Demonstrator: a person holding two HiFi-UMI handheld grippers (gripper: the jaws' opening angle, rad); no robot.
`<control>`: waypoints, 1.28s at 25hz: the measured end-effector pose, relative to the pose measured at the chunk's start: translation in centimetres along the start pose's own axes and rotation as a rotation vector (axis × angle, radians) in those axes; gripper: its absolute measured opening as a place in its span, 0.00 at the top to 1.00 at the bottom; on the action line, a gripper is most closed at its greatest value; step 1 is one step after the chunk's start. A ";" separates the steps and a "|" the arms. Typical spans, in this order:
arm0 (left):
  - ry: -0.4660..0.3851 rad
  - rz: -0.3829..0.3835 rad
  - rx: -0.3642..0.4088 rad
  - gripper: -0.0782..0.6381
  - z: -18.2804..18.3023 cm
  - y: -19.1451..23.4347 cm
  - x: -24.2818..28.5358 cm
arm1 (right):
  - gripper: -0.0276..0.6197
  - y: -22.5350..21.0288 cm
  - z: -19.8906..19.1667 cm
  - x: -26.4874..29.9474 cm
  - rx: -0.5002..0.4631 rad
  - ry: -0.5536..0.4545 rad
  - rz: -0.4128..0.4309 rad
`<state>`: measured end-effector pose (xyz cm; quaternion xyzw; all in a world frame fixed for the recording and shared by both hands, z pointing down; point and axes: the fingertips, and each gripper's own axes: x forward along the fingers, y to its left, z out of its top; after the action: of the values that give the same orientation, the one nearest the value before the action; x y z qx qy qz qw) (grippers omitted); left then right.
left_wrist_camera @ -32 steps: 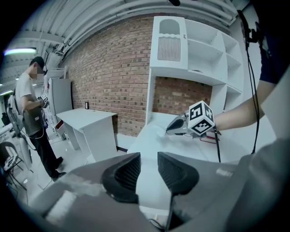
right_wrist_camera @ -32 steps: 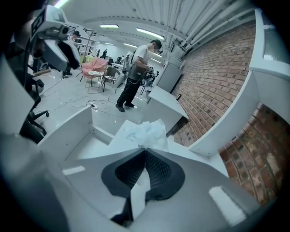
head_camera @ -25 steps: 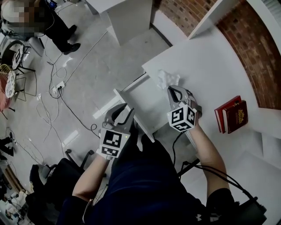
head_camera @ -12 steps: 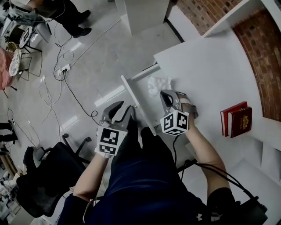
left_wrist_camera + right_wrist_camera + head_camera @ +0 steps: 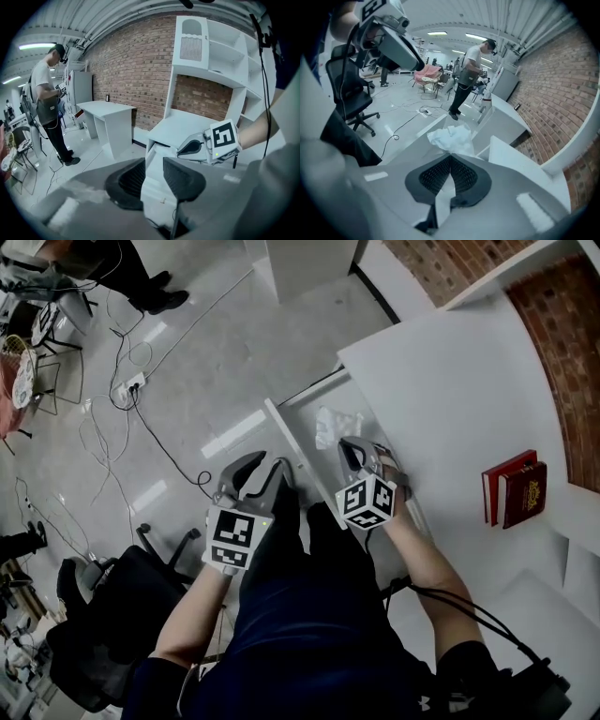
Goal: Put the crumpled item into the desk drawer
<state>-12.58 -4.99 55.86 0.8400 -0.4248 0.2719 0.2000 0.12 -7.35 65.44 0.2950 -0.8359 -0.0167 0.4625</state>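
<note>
White desk (image 5: pixel 450 390), brick wall (image 5: pixel 574 362), grey floor (image 5: pixel 216 352)

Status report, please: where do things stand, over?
Right gripper shut on crumpled paper, over open drawer. Left gripper straddles drawer front, grip unclear. Nothing blocking.

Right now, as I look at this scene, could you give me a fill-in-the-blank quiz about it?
1. The right tool has its jaws ____ on the crumpled paper.
2. The left tool holds ____.
3. The desk drawer stands ____.
4. The books on the desk are ____.

Missing words: shut; nothing; open; red.
</note>
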 end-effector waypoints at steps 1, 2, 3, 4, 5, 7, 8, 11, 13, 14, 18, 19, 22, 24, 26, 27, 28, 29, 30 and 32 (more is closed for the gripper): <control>0.006 -0.006 -0.001 0.71 -0.2 0.3 0.2 | 0.95 0.1 -0.5 0.6 0.034 0.012 -0.004; 0.013 -0.013 -0.001 0.72 -0.5 0.5 0.4 | 0.95 0.2 -1.0 1.2 0.064 0.025 -0.009; 0.021 -0.020 -0.002 0.72 -0.7 0.7 0.6 | 0.95 0.3 -1.5 1.8 0.091 0.040 -0.015; 0.028 -0.028 -0.003 0.72 -1.0 0.9 0.8 | 0.95 0.4 -2.0 2.3 0.116 0.056 -0.022; 0.035 -0.035 -0.003 0.72 -1.2 1.2 0.9 | 0.95 0.5 -2.6 2.9 0.139 0.071 -0.029; 0.046 -0.049 -0.003 0.72 -1.4 1.6 1.0 | 0.95 0.6 -3.5 4.1 0.188 0.101 -0.043; 0.051 -0.055 -0.003 0.71 -1.5 1.8 1.1 | 0.95 0.6 -3.9 4.7 0.213 0.114 -0.049; 0.066 -0.071 -0.002 0.72 -1.7 2.2 1.3 | 0.95 0.5 -5.3 6.3 0.274 0.151 -0.067; 0.076 -0.080 -0.002 0.72 -1.9 2.3 1.5 | 0.95 0.4 -6.1 7.3 0.296 0.172 -0.080; 0.082 -0.083 -0.002 0.72 -2.1 2.4 1.6 | 0.95 0.3 -6.6 7.8 0.307 0.183 -0.086; 0.103 -0.088 -0.003 0.71 -2.8 3.1 1.9 | 0.95 0.3 -8.5 10.0 0.340 0.237 -0.102; 0.107 -0.087 -0.006 0.72 -2.9 3.4 2.0 | 0.95 0.3 -9.0 10.5 0.346 0.251 -0.105; 0.110 -0.077 -0.012 0.72 -3.1 4.1 2.2 | 0.95 0.4 -10.2 11.7 0.369 0.287 -0.110; 0.116 -0.074 -0.015 0.72 -3.4 4.6 2.4 | 0.95 0.4 -10.9 12.4 0.390 0.305 -0.111; 0.126 -0.074 -0.023 0.72 -3.8 4.9 2.6 | 0.95 0.3 -11.4 13.0 0.404 0.319 -0.115; 0.131 -0.075 -0.028 0.72 -4.0 5.0 2.6 | 0.95 0.2 -11.6 13.3 0.406 0.326 -0.119; 0.135 -0.076 -0.032 0.72 -4.2 5.0 2.7 | 0.95 0.0 -11.8 13.6 0.407 0.333 -0.122; 0.140 -0.078 -0.034 0.72 -4.3 5.1 2.7 | 0.95 -0.1 -12.0 13.9 0.406 0.340 -0.123; 0.145 -0.081 -0.036 0.72 -4.5 5.0 2.8 | 0.95 -0.2 -12.3 14.2 0.406 0.349 -0.123; 0.154 -0.088 -0.040 0.72 -4.9 5.0 3.0 | 0.94 0.0 -12.9 14.7 0.411 0.366 -0.118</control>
<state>-16.58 -6.82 62.02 0.8302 -0.3762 0.3184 0.2605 4.35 -11.69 83.99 0.4290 -0.7058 0.1798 0.5344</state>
